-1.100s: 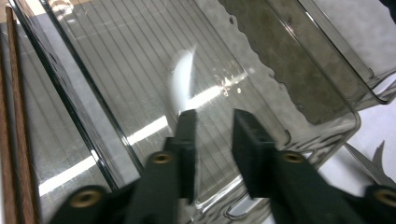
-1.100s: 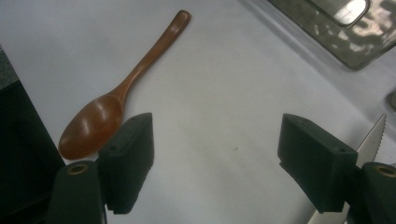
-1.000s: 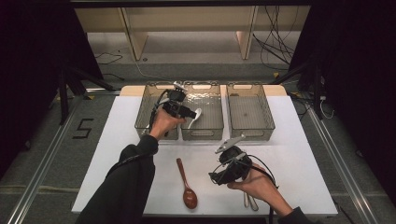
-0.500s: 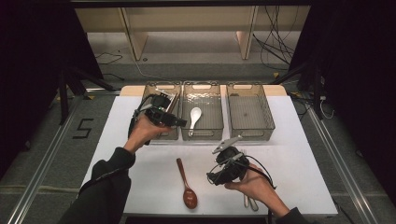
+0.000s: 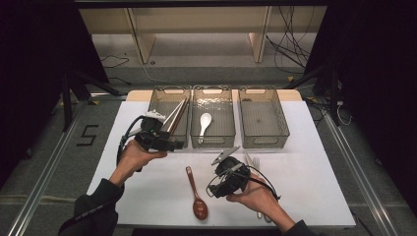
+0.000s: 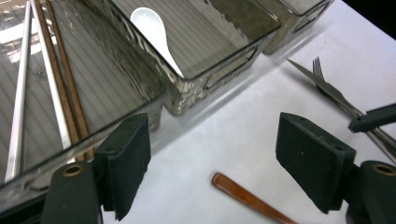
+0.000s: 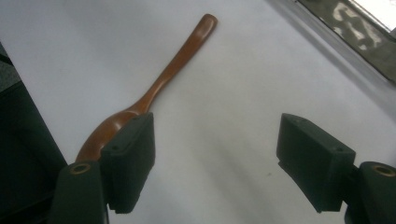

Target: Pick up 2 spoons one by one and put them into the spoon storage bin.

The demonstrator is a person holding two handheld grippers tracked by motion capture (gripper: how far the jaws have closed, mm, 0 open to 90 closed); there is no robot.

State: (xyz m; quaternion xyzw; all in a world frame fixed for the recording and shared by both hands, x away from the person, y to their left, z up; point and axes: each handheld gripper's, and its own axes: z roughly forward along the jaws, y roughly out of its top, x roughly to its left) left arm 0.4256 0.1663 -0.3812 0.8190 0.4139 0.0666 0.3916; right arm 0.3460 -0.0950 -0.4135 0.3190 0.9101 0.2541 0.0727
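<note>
Item: brown wooden spoon (image 5: 195,193), lying on the white table (image 5: 314,187), near side, between your two hands. Long axis: near to far, bowl nearest you, handle tip pointing toward the trays.

Right gripper (image 5: 222,178): jaws spread, nothing held; spoon lies just to its left, the closer tool.

Left gripper (image 5: 172,144): jaws spread, nothing held, hovering by the left tray (image 5: 158,109) with chopsticks (image 5: 176,117); spoon handle lies near and right of it.

Middle tray (image 5: 212,93): white spoon (image 5: 204,121).
</note>
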